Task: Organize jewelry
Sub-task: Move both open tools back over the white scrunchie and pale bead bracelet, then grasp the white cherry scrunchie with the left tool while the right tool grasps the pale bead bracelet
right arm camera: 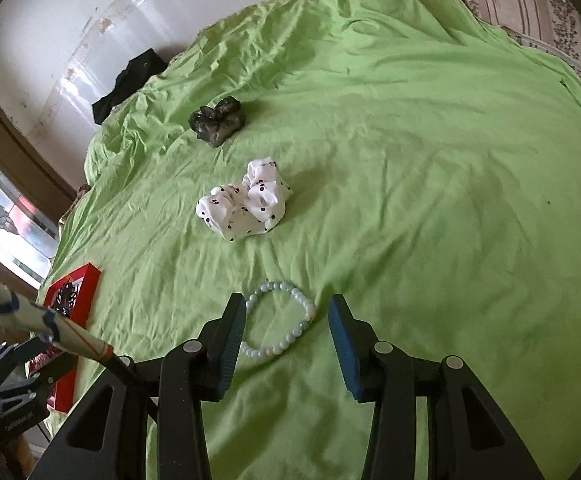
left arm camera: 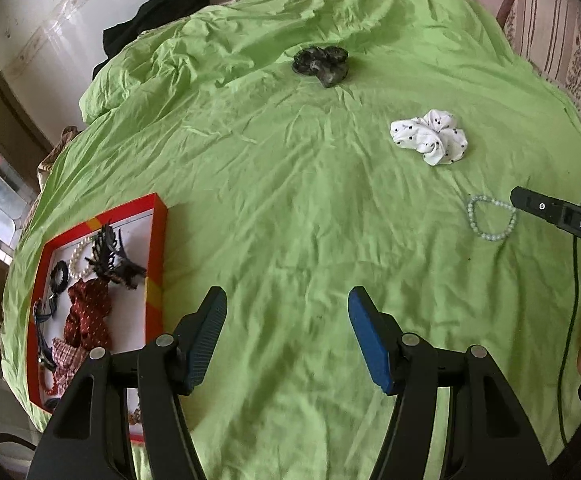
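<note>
A pale bead bracelet (right arm camera: 280, 318) lies flat on the green sheet between the fingers of my open right gripper (right arm camera: 288, 306), which straddles it; it also shows in the left wrist view (left arm camera: 490, 218) beside the right gripper's finger (left arm camera: 530, 202). A white dotted scrunchie (right arm camera: 246, 202) (left arm camera: 430, 136) and a dark scrunchie (right arm camera: 218, 120) (left arm camera: 322, 62) lie farther off. My left gripper (left arm camera: 288, 300) is open and empty, just right of a red-rimmed tray (left arm camera: 158, 248) holding pearls, hair clips and scrunchies.
The green sheet (left arm camera: 290, 200) covers the whole bed. A black cloth (left arm camera: 158, 12) lies at the far edge by the white wall. A striped floral fabric (left arm camera: 562, 40) is at the right. The tray also shows in the right wrist view (right arm camera: 86, 300).
</note>
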Motion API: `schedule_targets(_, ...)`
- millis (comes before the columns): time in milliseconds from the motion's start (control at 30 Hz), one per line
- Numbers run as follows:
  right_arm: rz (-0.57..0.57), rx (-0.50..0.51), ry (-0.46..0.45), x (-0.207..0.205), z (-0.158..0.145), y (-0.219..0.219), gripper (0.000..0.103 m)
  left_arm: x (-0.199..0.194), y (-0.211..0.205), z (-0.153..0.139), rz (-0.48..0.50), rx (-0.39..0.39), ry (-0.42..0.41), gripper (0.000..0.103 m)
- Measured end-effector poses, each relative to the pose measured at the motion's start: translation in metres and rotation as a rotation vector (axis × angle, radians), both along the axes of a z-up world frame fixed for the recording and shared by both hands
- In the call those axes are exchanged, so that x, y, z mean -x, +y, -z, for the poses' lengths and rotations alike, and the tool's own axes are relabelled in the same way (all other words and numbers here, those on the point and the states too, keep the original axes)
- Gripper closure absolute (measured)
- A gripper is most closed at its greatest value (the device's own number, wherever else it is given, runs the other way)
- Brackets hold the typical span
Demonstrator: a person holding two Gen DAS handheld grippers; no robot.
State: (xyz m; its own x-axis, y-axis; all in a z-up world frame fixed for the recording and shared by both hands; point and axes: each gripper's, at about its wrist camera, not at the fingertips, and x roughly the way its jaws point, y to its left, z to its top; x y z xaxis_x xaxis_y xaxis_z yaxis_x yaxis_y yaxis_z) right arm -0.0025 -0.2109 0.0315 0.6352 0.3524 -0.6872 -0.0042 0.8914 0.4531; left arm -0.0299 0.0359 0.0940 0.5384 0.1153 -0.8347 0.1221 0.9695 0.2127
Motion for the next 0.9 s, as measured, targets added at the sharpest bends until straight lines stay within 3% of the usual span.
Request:
schedule_targets(367, -0.036, -0.037, 0.048, -0.031, 0.023, -0.018, 0.057, -0.038, -0.031, 0.018, 0.011, -0.038, 0.026, 0.041)
schedule_targets(500, -0.053, -0.048, 0.048, -0.032, 0.024, -0.018, 0.057, -0.053, -0.038, 0.021, 0.015, -0.014, 0.033, 0.041)
schedule_targets(600, -0.062, -0.052, 0.048, -0.032, 0.025, -0.017, 0.057, -0.070, -0.037, 0.021, 0.006, 0.080, 0.053, 0.041)
schedule_targets(900, -0.087, -0.045, 0.039, -0.030, 0.024, -0.012, 0.057, -0.137, -0.052, 0.021, 0.029, 0.474, 0.116, 0.038)
